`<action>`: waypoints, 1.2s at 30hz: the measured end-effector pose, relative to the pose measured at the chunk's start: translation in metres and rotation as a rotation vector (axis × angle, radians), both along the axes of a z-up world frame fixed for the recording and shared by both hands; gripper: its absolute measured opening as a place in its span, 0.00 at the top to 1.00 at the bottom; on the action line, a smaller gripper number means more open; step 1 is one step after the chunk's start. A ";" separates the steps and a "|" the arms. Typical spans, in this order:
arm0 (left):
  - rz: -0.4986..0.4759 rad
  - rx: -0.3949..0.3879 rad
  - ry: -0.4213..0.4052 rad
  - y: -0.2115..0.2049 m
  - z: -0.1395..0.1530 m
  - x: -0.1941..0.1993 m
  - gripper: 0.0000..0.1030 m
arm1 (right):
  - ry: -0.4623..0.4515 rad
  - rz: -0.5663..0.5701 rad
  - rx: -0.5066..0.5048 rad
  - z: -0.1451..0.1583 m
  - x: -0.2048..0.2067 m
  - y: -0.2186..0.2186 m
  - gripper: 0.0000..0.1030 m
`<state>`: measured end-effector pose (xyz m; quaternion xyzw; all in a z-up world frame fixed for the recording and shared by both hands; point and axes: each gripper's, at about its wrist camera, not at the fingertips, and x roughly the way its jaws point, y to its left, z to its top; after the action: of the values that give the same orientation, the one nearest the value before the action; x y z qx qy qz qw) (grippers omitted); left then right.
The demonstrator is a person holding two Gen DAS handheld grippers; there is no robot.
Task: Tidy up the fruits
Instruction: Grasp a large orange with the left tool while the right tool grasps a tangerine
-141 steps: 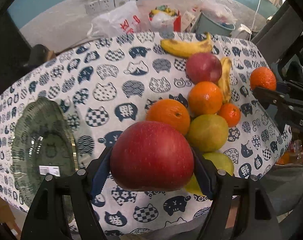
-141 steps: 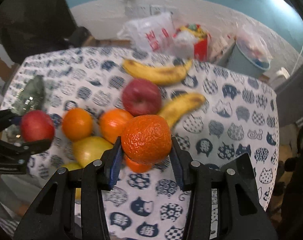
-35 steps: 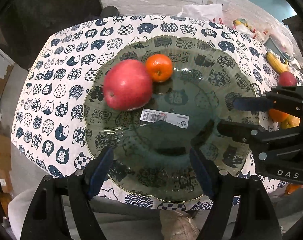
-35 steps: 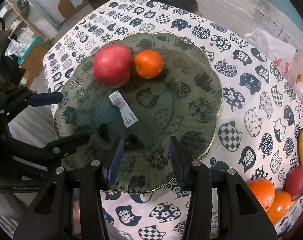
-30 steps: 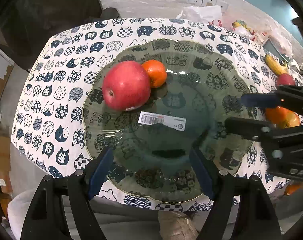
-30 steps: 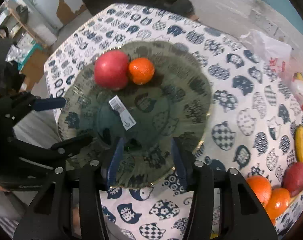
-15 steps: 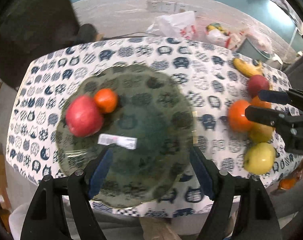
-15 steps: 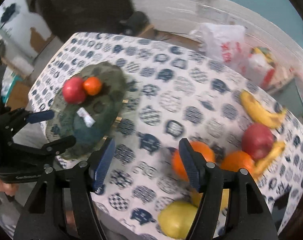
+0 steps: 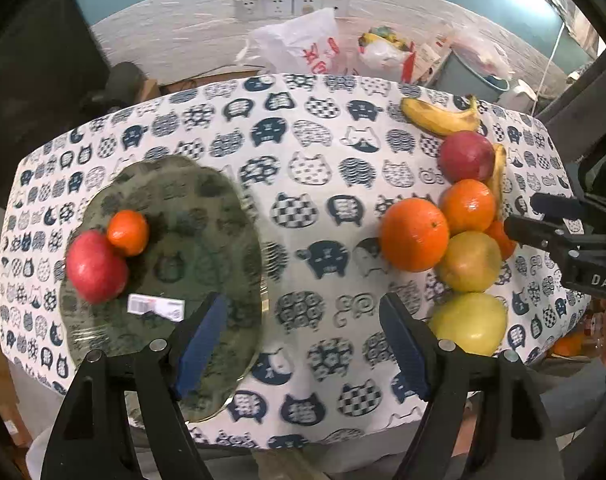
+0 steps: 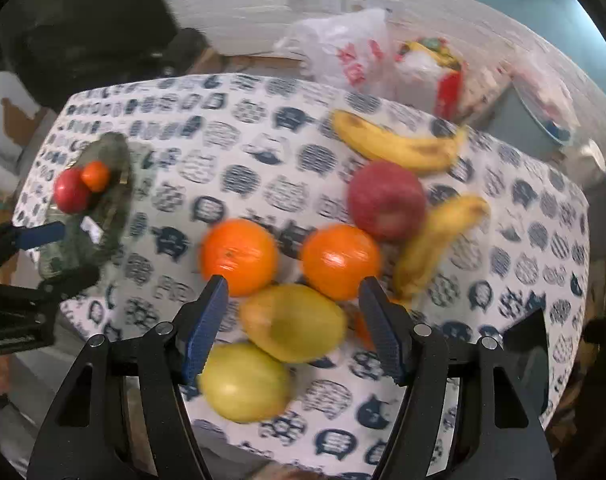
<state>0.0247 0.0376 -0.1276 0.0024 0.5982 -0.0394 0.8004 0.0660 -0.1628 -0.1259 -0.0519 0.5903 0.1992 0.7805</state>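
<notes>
A green glass plate (image 9: 207, 216) lies on the left of the table and holds a red apple (image 9: 97, 266) and a small orange (image 9: 128, 232). My left gripper (image 9: 303, 332) is open and empty, above the cloth between plate and fruit pile. The pile on the right has two oranges (image 9: 415, 234), a red apple (image 9: 466, 156), two bananas (image 9: 439, 118) and two yellow-green fruits (image 9: 469, 262). My right gripper (image 10: 293, 320) is open above the pile, over a yellow-green fruit (image 10: 293, 322), touching nothing. The plate (image 10: 115, 204) lies far left in the right wrist view.
A cat-print cloth (image 9: 303, 168) covers the table. Plastic bags (image 9: 303, 46) and a grey bin (image 9: 471, 76) stand on the floor behind the table. The right gripper (image 9: 521, 213) reaches in beside the pile. A barcode label (image 9: 155, 307) sticks to the plate.
Both grippers have swung right, away from the plate toward the fruit pile. The right jaws have spread wider. The apple and small orange stay on the plate.
</notes>
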 end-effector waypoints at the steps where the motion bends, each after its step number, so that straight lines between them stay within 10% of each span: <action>1: -0.005 0.001 0.004 -0.005 -0.001 0.003 0.22 | 0.004 -0.014 -0.005 -0.002 0.000 -0.006 0.34; 25: -0.049 -0.048 0.083 -0.057 -0.028 0.042 0.22 | 0.181 -0.147 -0.033 -0.087 0.018 -0.067 0.34; 36: -0.005 -0.125 0.136 -0.065 -0.047 0.062 0.22 | 0.161 -0.058 -0.038 -0.103 0.010 -0.042 0.55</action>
<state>0.0867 -0.0272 -0.1742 -0.0489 0.6476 -0.0787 0.7563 0.0758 -0.2046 -0.2290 -0.0334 0.6562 0.1688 0.7347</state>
